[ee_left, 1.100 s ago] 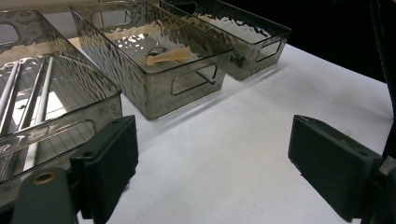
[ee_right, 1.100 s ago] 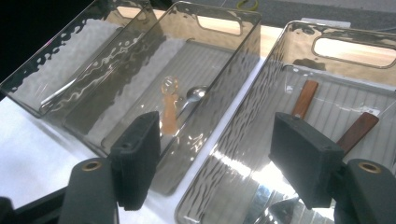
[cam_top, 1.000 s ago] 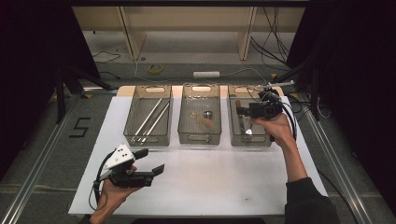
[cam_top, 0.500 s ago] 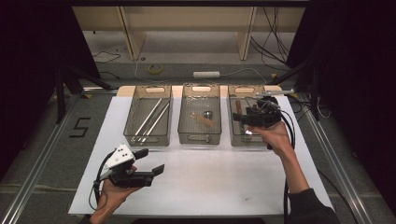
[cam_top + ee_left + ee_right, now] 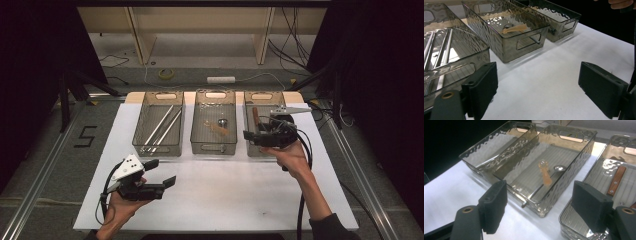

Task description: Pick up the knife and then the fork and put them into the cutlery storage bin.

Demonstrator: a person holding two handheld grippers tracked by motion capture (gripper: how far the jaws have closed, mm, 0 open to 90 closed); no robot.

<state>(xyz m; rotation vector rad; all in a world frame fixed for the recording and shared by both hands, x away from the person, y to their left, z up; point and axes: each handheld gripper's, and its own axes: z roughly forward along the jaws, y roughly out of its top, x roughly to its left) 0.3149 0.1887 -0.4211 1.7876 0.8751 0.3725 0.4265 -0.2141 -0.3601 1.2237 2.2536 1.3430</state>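
Right bin (image 5: 252,150) stands at the right end of a row of three on the table (image 5: 240,195), a brown-handled tool (image 5: 616,180) lying inside. The right claw (image 5: 248,136) hovers over its near end, jaws apart and empty. The left claw (image 5: 161,172), also apart, hangs above bare table near the left bin (image 5: 145,125)

The two black jaws stand wide apart with nothing between them, low over the white table (image 5: 554,82). Three clear bins stand in a row behind. The nearest bin (image 5: 456,67) holds metal rods (image 5: 439,50). The middle bin (image 5: 524,37) holds a pale wooden spoon (image 5: 514,28).
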